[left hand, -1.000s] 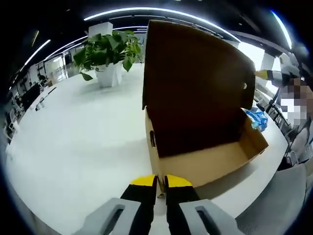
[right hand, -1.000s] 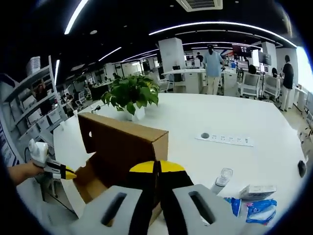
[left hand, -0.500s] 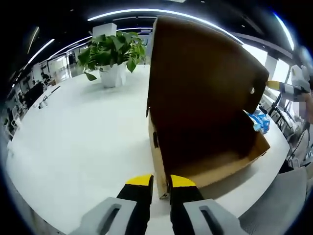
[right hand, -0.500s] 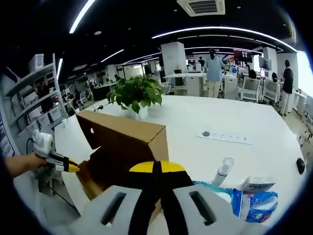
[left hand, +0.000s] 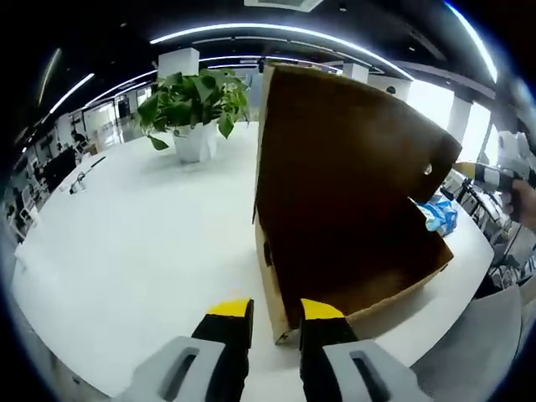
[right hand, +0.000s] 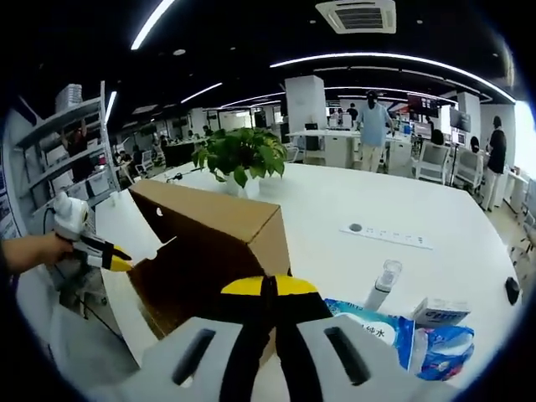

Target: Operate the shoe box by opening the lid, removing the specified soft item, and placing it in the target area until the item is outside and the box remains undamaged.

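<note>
Lid-opening step, judged nearly done: the shoe box (left hand: pixel 352 251) sits on the white worktop (left hand: pixel 126 251) with its lid (left hand: pixel 343 159) swung up, dark inner face toward the left gripper view. Left tool (left hand: pixel 275 311) has its jaws a narrow gap apart, straddling the box's near corner wall at 6 o'clock, holding nothing firmly that I can tell. In the right gripper view the right tool (right hand: pixel 268 289) has its yellow tips pressed together, low against the box's cardboard (right hand: pixel 218 251); whether it pinches an edge, cannot tell. Soft item not identifiable inside; blue packets (right hand: pixel 394 322) lie on the worktop at 4 o'clock. Next move likely calls for freeing one tool and reaching gently into the box.
</note>
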{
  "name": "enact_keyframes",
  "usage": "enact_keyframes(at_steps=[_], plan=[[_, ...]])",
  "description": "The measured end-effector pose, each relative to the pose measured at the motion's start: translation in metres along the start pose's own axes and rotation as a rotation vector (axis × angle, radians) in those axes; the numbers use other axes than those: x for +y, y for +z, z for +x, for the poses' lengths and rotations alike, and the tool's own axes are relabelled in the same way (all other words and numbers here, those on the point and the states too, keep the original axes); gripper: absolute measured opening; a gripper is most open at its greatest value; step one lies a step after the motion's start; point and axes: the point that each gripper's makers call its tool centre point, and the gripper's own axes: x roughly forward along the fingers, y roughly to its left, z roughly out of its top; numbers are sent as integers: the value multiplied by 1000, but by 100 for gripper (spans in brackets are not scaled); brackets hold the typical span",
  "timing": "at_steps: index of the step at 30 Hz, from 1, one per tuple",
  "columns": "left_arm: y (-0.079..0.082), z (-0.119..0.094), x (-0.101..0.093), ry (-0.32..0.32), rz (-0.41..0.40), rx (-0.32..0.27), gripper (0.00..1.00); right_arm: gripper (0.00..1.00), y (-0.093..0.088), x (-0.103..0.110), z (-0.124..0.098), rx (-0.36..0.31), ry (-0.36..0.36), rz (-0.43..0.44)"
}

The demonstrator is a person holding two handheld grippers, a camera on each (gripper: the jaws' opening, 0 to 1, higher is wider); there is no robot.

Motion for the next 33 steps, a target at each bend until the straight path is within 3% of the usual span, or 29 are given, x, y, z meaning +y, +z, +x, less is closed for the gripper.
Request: enact_keyframes(at_steps=[14,33], plan=[[53,-30,-7,-16,119,-97,29,9,-18,16,-10,12,54,-166],[53,-36,-23,-73,242,-118,34,22,-53,40,-18,48,153,-262]])
